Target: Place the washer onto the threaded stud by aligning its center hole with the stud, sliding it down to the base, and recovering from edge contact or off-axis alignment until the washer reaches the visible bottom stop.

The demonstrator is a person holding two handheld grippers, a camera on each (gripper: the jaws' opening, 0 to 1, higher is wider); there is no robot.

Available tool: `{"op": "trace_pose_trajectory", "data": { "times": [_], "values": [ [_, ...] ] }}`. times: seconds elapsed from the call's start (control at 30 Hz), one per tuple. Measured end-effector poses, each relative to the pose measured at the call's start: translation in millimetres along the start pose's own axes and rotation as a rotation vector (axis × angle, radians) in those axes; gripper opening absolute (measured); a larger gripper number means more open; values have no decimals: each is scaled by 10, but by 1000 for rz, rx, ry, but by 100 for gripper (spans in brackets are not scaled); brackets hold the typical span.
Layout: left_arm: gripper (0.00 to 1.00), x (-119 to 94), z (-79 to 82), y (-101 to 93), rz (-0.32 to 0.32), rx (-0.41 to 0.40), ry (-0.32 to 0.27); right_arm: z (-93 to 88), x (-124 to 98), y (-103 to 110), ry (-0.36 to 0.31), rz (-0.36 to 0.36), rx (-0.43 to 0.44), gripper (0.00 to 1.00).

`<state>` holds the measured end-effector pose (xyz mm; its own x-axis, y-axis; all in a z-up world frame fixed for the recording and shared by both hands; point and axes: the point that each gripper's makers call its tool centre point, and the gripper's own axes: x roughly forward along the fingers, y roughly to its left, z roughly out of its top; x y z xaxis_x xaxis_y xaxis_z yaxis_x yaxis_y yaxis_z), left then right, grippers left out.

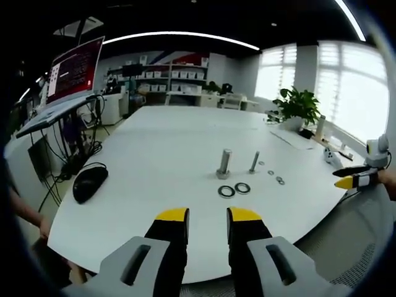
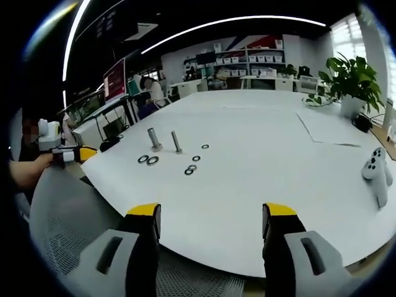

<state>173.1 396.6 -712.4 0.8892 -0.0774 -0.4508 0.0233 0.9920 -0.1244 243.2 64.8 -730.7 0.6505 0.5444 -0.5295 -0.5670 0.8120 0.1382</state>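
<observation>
1. Left gripper view: the left tongs (image 1: 208, 218) stand with only a narrow gap between the yellow tips and hold nothing. Ahead of them on the white tabletop (image 1: 154, 154) lie two large washers (image 1: 234, 189), and just beyond those stand the thick stud (image 1: 224, 163) and a thinner stud (image 1: 254, 162) beside it. A few small washers (image 1: 276, 177) lie farther off to the right. The right tongs (image 1: 354, 179) come in at the right edge, off the tabletop.

2. Right gripper view: the right tongs (image 2: 212, 218) are wide apart and empty, near the tabletop edge (image 2: 204, 253). The studs (image 2: 162, 140) and washers (image 2: 148, 159) sit well ahead and to the left; the left tongs (image 2: 83, 153) show at far left.

3. Judged step: nothing is picked up yet, so this is the approach. The next move calls for reaching a washer, pinching it by its rim, and bringing its hole over a stud top.
</observation>
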Motion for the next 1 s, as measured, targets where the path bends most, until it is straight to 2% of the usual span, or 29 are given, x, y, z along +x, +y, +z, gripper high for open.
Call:
{"op": "trace_pose_trajectory", "data": {
  "times": [1.0],
  "values": [
    [21,7,-20,-4,-5,-3,12,0,5,22,1,14,-1,67]
  ]
}}
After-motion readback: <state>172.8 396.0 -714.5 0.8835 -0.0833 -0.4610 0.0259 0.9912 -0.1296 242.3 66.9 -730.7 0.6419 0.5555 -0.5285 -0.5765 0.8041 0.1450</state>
